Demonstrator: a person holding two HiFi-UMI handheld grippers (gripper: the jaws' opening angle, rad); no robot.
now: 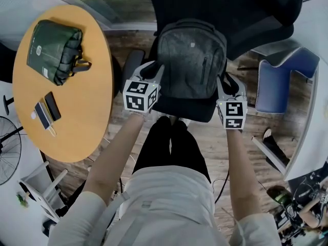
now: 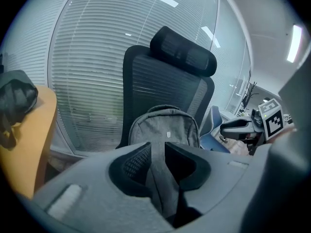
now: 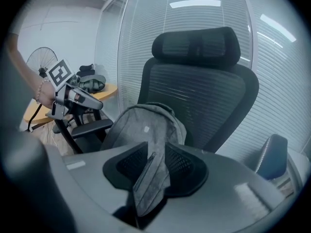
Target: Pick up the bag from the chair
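Two grippers flank the grey bag [image 1: 190, 55], one at each lower side, which looks like the way to share its weight and keep it from tipping when it comes up. The bag stands upright in the middle of the chair [image 1: 184, 110] seat, its back leaning on the backrest, so both side panels are free to reach from the front edge of the seat. In its own view the left gripper [image 2: 156, 148] has its jaws only a little apart, and a fold of the bag's grey side cloth fills the narrow gap between the pads, touching both; it appears pinched rather than loose. The right gripper [image 3: 156, 148] stands slightly wider, with a bunched fold that carries a zip caught between its pads near their tips, the rest hanging slack below. Neither holds the top handle. The bag's base appears to rest on the seat, so I judge the lift not yet made. A green pouch [image 1: 54, 50] lies apart at the far edge of the round table [image 1: 87, 111]
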